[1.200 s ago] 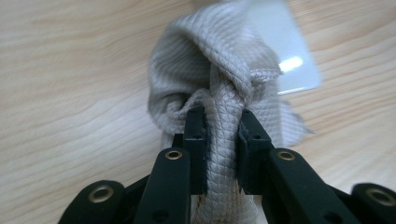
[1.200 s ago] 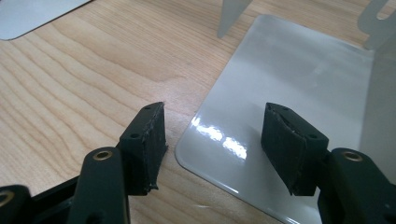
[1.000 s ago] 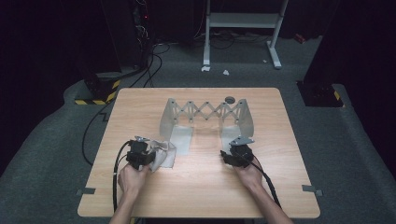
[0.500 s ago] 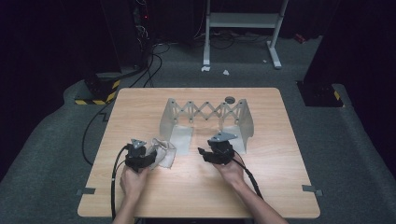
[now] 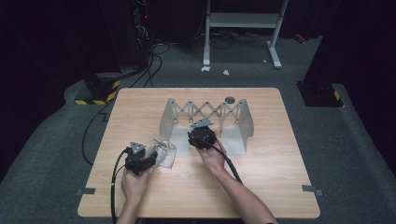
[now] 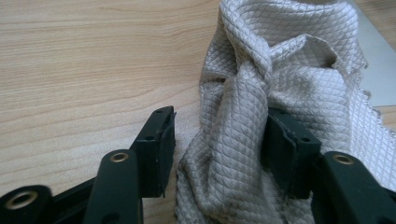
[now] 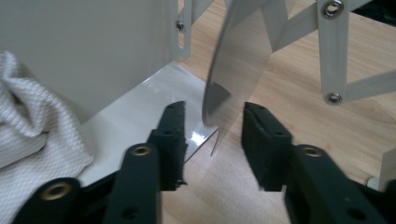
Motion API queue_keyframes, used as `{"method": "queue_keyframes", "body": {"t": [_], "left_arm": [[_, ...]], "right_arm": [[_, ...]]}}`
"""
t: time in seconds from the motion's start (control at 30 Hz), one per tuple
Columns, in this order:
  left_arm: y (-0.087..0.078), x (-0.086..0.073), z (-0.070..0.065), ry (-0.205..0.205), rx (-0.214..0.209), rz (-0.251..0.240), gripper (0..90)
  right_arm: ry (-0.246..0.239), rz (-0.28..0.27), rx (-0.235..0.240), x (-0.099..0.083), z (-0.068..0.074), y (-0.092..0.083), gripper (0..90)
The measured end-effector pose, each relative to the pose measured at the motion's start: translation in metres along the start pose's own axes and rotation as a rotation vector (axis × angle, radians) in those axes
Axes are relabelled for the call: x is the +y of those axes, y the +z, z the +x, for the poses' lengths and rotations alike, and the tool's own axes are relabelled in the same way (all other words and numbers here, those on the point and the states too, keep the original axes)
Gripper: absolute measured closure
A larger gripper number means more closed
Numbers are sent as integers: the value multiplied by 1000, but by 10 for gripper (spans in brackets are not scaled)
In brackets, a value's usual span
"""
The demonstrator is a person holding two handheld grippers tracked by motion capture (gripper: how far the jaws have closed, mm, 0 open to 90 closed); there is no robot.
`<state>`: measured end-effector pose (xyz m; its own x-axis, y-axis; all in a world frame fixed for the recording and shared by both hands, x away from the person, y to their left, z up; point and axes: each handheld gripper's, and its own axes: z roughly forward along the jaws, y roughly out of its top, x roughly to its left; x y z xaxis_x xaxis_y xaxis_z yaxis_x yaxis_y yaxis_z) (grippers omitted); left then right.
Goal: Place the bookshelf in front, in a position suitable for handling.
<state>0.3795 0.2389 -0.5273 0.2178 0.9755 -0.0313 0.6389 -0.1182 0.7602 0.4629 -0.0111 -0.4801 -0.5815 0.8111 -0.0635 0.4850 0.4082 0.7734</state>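
The cloth [image 6: 261, 116], a pale quilted-weave rag, lies crumpled on the tabletop [image 5: 261, 186] at about eight o'clock from the tabletop's middle, its far edge lapping onto the foot plate of the metal rack [image 5: 208, 119]. It looks light, soft and limp, so it should bunch and drape rather than keep any shape; the twisted ridge in its middle seems the best place to take it, since a pinch there would gather several layers at once and is unlikely to slip. The left hand-held gripper [image 6: 217, 149] straddles that ridge: its jaws have just been opening and stand apart, the right pad against the fabric, the left pad clear of it, so nothing is pinched. At about two o'clock from the cloth, the right hand-held gripper [image 7: 212, 140] sits inside the folding scissor-lattice rack, whose thin sheet panels look stiff, smooth and sharp-edged. Its jaws have just been closing and flank the lower edge of one curved panel [image 7: 238, 70], with gaps showing on both sides.
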Motion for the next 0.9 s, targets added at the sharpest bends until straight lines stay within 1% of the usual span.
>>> {"method": "queue_keyframes", "body": {"t": [0.1,0.17,0.23,0.3,0.43,0.57,0.6,0.77,0.9], "left_arm": [[0,0,1,-1,-6,1,435],[0,0,1,-1,-3,4,420],[0,0,1,-3,-3,5,406],[0,-1,1,-3,-2,4,395],[-2,-2,2,-13,-11,0,381],[-4,-3,3,-22,-27,-1,368],[-5,-4,4,-20,-30,0,365],[-9,-7,5,-47,-45,-3,362],[-10,-8,6,-45,-44,0,367]], "right_arm": [[-8,-4,-28,4,0,4,716],[-4,-7,-37,5,-2,5,739],[15,-1,-50,4,-9,5,794],[23,-4,-48,3,-17,3,825],[14,-10,-68,-2,-23,0,846],[20,-21,-67,-7,-26,-3,858],[20,-24,-64,-8,-28,-4,861],[10,-30,-53,-16,-36,-13,867],[9,-35,-29,-23,-42,-21,873]]}}
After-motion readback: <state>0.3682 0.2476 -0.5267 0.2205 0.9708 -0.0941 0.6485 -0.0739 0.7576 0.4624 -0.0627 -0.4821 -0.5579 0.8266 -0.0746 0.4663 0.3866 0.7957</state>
